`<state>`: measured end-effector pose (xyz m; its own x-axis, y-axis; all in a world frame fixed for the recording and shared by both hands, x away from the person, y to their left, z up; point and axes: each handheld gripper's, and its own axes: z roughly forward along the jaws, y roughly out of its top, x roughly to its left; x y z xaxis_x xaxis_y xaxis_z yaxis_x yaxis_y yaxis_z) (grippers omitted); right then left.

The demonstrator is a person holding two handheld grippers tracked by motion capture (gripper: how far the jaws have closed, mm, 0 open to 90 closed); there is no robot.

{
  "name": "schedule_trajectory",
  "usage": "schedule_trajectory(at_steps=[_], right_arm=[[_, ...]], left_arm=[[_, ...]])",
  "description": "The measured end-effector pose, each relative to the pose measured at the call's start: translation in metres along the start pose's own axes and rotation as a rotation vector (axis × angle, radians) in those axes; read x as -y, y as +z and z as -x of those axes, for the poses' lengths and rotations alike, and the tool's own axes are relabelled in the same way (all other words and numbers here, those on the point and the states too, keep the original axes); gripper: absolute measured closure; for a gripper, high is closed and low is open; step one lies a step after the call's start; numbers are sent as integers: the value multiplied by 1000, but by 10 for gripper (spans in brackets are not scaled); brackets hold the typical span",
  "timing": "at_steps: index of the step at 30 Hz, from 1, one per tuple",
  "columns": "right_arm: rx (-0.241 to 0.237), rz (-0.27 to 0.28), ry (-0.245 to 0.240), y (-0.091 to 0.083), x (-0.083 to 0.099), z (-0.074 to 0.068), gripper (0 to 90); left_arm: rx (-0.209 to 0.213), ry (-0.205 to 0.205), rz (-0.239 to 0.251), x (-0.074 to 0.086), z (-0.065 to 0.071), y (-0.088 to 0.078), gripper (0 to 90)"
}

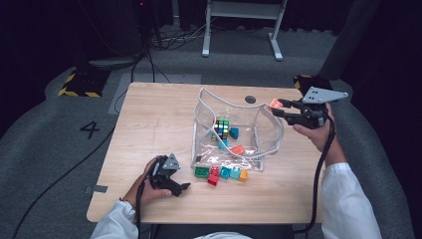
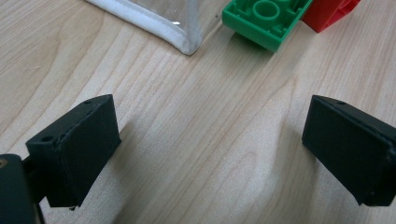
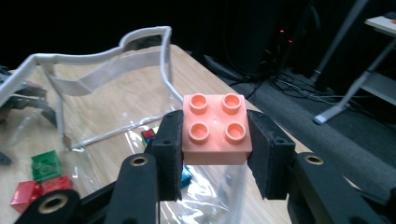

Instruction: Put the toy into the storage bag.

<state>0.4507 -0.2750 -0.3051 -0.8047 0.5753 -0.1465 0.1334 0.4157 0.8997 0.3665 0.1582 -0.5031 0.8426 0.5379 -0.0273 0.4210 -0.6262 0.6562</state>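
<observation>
The right gripper [image 3: 215, 140] is grasping an orange brick [image 3: 215, 128], its two black fingers [image 3: 169, 149] pressing on opposite side faces. The brick is square with four studs, so it has no long axis to speak of; in the right gripper view the studs are facing up and a little toward the camera, and the flat underside is facing down. In the high view the right gripper [image 1: 276, 106] is holding the orange brick [image 1: 274, 104] in the air, just outside the right wall of the clear plastic bag [image 1: 263, 144], at about the height of its white-edged rim, with the fingers pointing toward the bag.

The bag is standing open on the wooden bench [image 1: 149, 119]. Inside it are lying a colour cube [image 1: 222, 127], a teal brick [image 1: 234, 133] and another orange piece [image 1: 237, 149]. In front of the bag a row of loose bricks is sitting on the bench: green brick [image 1: 201, 172], red brick [image 1: 214, 176], two teal ones and a small orange-yellow one.

The left gripper [image 1: 184, 187] is resting low on the bench near the green brick, held in the person's left hand [image 1: 149, 181]. Its fingers [image 2: 77, 149] are standing wide apart and released, with only bare wood between them; the green brick [image 2: 264, 18] and the bag's corner [image 2: 187, 42] are lying just beyond.
</observation>
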Motion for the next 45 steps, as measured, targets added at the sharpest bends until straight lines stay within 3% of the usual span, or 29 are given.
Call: schedule_trajectory(at_steps=[10,16,18,26,28,36,45], right_arm=[[-115,-40,-100,30,-10,-22,593],[-182,-144,-159,55,-13,-33,593],[-195,-220,-183,66,-12,-34,593],[-183,-448,-239,89,-7,-32,592],[-177,-479,-259,93,-4,-30,593],[-137,-637,-262,89,6,-21,592],[-108,-705,-269,75,11,-10,592]], left_arm=[[1,0,2,0,0,0,41],[0,-1,1,0,0,0,41],[0,-1,1,0,0,0,41],[0,0,0,0,0,0,41],[0,0,0,0,0,0,41],[0,0,1,0,0,0,41],[0,0,1,0,0,0,41]])
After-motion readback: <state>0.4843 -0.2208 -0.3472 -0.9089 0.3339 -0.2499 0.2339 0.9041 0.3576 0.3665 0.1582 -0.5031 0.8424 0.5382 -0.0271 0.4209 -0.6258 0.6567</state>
